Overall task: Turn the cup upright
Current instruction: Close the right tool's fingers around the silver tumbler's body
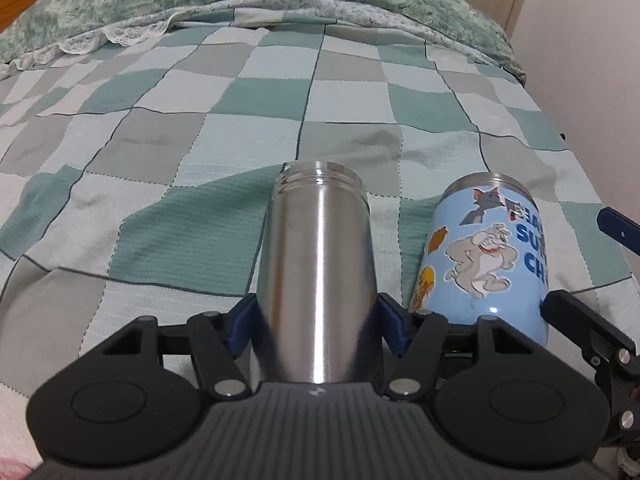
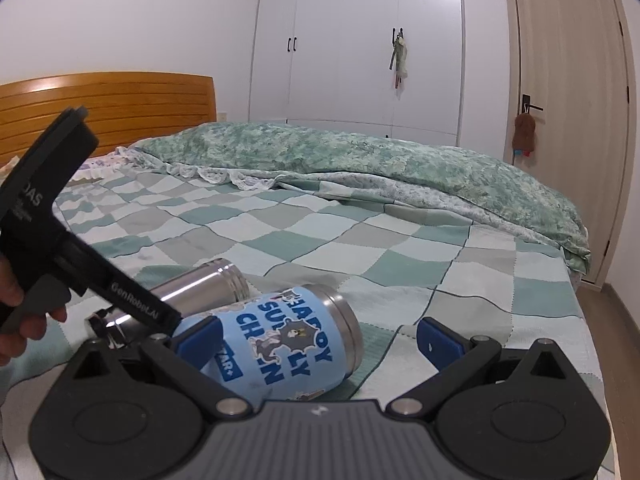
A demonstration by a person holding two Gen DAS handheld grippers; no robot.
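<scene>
A plain steel cup (image 1: 318,276) lies on its side on the checkered bedspread, threaded mouth pointing away. My left gripper (image 1: 316,320) is shut on the cup's body, a blue pad on each side. Beside it on the right lies a light-blue cartoon cup (image 1: 484,252), also on its side. In the right wrist view the blue cup (image 2: 280,340) lies between the wide-open blue fingers of my right gripper (image 2: 320,344), near the left finger (image 2: 198,340). The steel cup (image 2: 200,292) lies behind it with the left gripper's body (image 2: 40,216) over it.
The checkered bedspread (image 2: 360,240) stretches ahead, with a rolled green quilt (image 2: 360,156) across the far side. A wooden headboard (image 2: 120,100), white wardrobes (image 2: 360,40) and a door (image 2: 568,120) stand beyond. The bed's edge is to the right.
</scene>
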